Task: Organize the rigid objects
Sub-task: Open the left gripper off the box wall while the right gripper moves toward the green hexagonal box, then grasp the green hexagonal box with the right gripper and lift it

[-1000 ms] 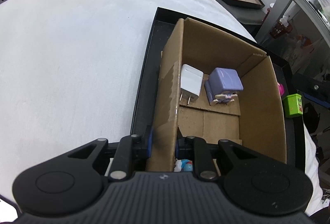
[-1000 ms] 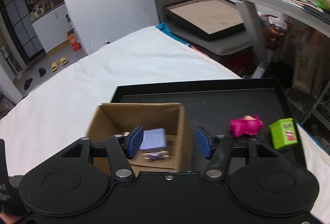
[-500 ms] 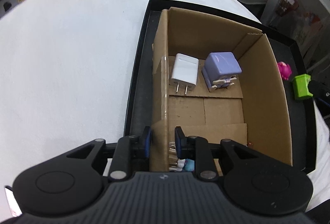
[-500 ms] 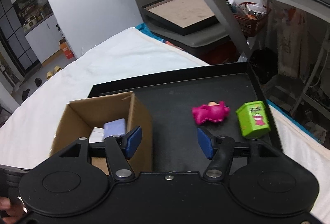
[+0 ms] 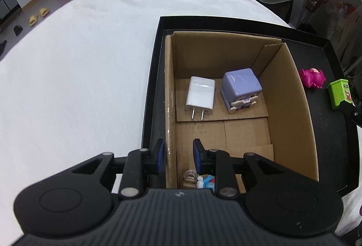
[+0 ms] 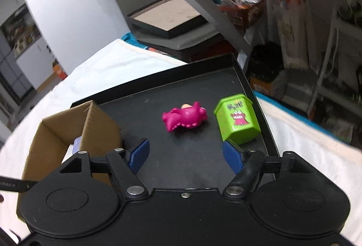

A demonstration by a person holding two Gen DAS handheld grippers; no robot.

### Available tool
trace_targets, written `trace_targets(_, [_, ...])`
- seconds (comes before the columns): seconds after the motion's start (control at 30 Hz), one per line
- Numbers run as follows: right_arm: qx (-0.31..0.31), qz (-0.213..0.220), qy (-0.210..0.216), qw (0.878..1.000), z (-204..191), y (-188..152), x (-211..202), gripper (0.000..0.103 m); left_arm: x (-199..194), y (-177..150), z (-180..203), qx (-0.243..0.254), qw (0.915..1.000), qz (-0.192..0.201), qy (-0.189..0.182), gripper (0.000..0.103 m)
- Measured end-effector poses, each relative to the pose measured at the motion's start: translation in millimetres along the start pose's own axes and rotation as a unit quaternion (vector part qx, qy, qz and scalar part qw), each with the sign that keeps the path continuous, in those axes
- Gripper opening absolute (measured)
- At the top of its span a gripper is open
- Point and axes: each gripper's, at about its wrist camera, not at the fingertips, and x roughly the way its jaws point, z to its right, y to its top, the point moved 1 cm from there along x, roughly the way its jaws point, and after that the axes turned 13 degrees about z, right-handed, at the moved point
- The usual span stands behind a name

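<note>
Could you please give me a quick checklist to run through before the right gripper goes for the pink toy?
1. Right gripper empty, jaws opening: ok.
2. Pink toy ahead, unobstructed on the tray: ok.
3. Green box apart from toy: ok.
4. Left gripper straddling the carton wall, jaws opening: firm hold cannot tell.
5. Room in carton beside charger and purple cube: ok.

- Cardboard box: matt brown corrugated paper, with clear glossy tape on one wall.
- Tray: black, smooth, dull sheen.
- White charger: glossy plastic with metal prongs.
- Purple cube toy, pink toy, green container: smooth shiny plastic.
- Desk cover: white, soft, matt cloth.
</note>
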Motion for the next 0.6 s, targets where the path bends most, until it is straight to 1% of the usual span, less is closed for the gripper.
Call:
trace_targets(0.13, [-0.002,0.016,-0.009,1.000,6.8,-4.1,1.9,0.071,3.5,2.2,6.2,0.005,0.9998,-0.004,0.017,0.027])
trace_targets(0.17, [-0.001,0.022,-0.013,1.000,9.0,-4.8,2.4,0.072,4.1,2.6,6.9,0.004,0.9997,-0.005,0.023,0.032])
trace_targets(0.2, [0.004,0.026,-0.017,1.000,12.0,-5.4,3.2,0.074,4.8,3.3,7.9,0.001,0.9996,-0.005,0.029,0.039])
trace_targets(0.23, [0.010,0.029,-0.021,0.999,15.2,-6.0,4.4,0.076,4.2,4.0,8.9,0.000,0.9995,-0.004,0.032,0.042])
trace_targets(0.3, [0.018,0.032,-0.027,0.999,20.4,-6.4,6.2,0.076,3.4,5.5,12.0,0.002,0.9992,-0.003,0.040,0.052])
trace_targets(0.37, [0.018,0.034,-0.035,0.999,23.6,-6.7,8.7,0.076,2.8,7.4,16.2,0.009,0.9988,-0.003,0.049,0.056])
trace_targets(0.5, [0.006,0.041,-0.051,0.998,26.3,-7.0,14.3,0.076,3.8,11.4,23.1,0.015,0.9980,-0.001,0.061,0.067])
trace_targets(0.6, [0.001,0.049,-0.064,0.997,30.3,-7.6,17.4,0.076,4.0,14.3,27.5,0.016,0.9976,-0.001,0.067,0.070])
